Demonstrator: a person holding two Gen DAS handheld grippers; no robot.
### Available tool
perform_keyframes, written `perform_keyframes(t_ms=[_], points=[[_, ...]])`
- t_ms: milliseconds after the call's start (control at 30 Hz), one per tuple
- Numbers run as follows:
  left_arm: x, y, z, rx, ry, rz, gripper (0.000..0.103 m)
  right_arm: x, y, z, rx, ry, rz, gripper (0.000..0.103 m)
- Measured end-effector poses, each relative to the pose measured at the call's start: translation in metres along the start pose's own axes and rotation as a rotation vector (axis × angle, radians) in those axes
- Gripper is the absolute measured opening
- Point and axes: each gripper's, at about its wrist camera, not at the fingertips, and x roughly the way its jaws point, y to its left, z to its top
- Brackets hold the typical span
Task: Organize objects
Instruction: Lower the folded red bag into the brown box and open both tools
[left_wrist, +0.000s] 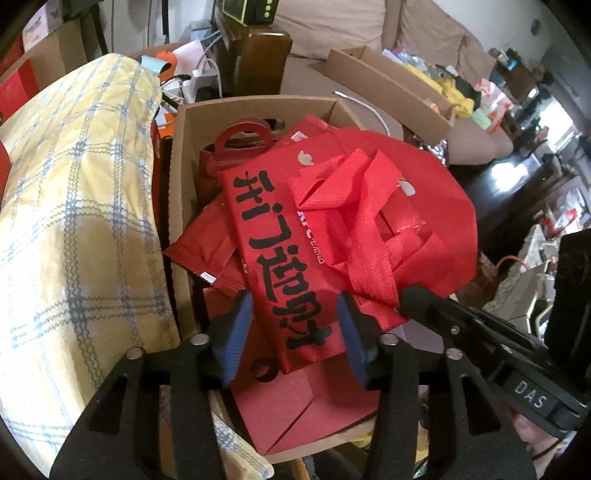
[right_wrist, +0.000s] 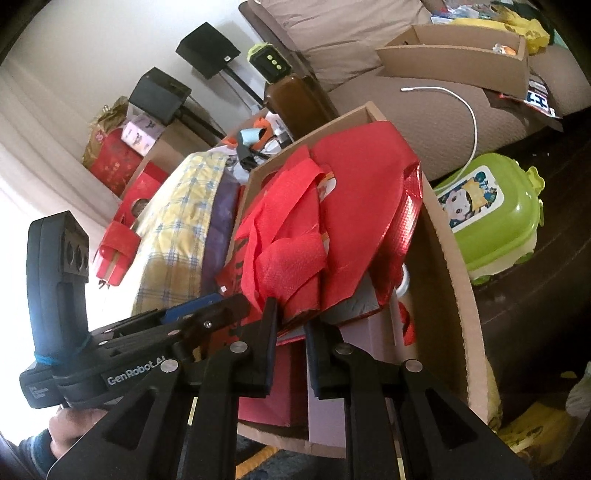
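Red bag — woven cloth, matt

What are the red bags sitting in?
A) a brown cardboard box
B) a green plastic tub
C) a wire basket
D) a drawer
A: the red bags are piled inside a brown cardboard box, whose cardboard walls show around them in both views.

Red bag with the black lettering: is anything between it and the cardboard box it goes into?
Nothing visible. The red bag already lies on the pile inside the cardboard box, between the open left gripper pads.
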Motion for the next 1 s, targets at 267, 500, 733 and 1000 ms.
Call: perform_keyframes(t_ms=[267, 500, 733, 1000], points=[[-0.024, 0.001, 0.001, -0.025, -0.052, -0.053, 0.061, -0.005, 0.004, -0.001, -0.009, -0.027, -0.004, 0.019], [-0.050, 0.007, -0.001, -0.037, -0.096, -0.059, 0.061, -0.017, 0.001, -0.002, 0.004, -0.082, 0.013, 0.019], [-0.078, 0.008, 0.002, -0.007, -0.167, 0.003, 0.061, -0.026, 0.011, -0.006, -0.028, -0.107, 0.005, 0.019], [-0.100, 0.010, -0.005, 0.029, -0.185, 0.038, 0.061, -0.034, 0.016, -0.022, -0.059, -0.096, -0.081, 0.019]])
